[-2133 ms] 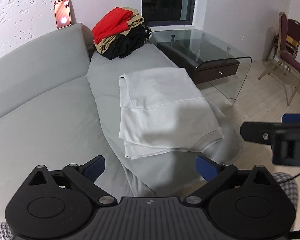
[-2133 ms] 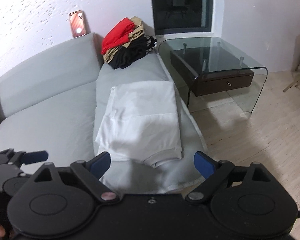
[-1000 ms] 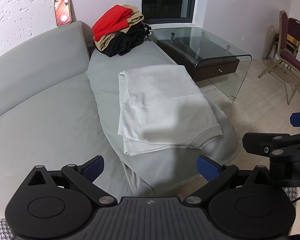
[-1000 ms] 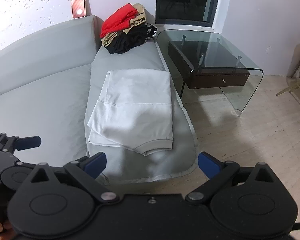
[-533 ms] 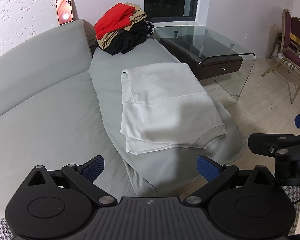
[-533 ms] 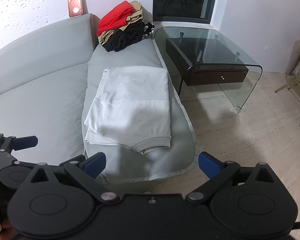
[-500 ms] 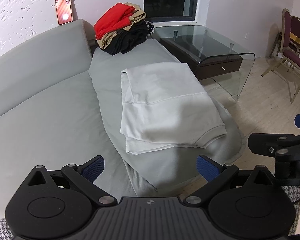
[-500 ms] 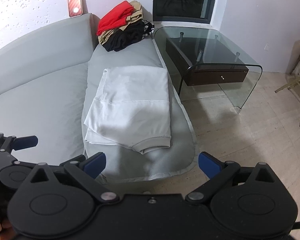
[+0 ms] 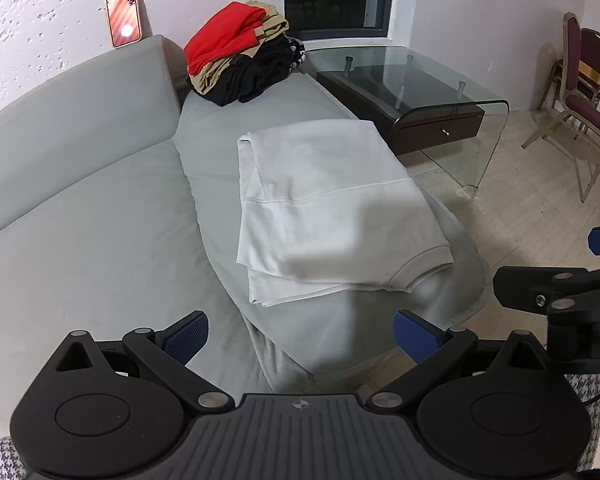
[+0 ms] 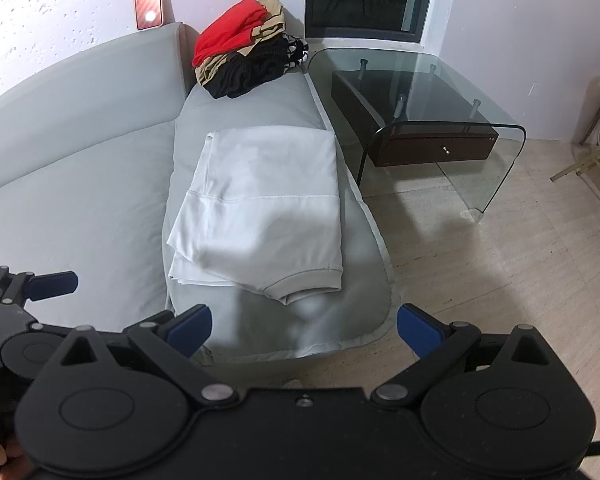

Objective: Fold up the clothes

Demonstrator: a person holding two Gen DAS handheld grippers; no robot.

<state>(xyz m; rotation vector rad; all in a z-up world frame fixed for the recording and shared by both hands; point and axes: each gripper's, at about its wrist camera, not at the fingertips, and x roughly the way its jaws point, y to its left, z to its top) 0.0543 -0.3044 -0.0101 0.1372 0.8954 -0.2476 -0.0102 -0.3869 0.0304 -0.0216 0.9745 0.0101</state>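
Note:
A folded white garment [image 9: 332,208] [image 10: 264,212] lies flat on the grey sofa's chaise cushion [image 9: 220,128] [image 10: 244,108]. At the chaise's far end sits a pile of folded clothes [image 9: 240,64] [image 10: 248,52], red on top, tan and black below. My left gripper [image 9: 300,338] hovers open, short of the garment's near edge, with nothing between its blue pads. My right gripper [image 10: 304,330] is open too and empty, held back over the chaise's near end. Each gripper shows at the edge of the other's view.
A glass coffee table [image 9: 432,92] [image 10: 424,96] with a dark drawer unit stands right of the chaise. Maroon chairs [image 9: 580,92] stand at the far right on the tiled floor. A phone [image 9: 123,16] [image 10: 149,2] leans on the wall above the sofa back [image 9: 72,112].
Both grippers have drawn back and up from the folded white garment, so more of the chaise and floor shows. The garment has stayed put.

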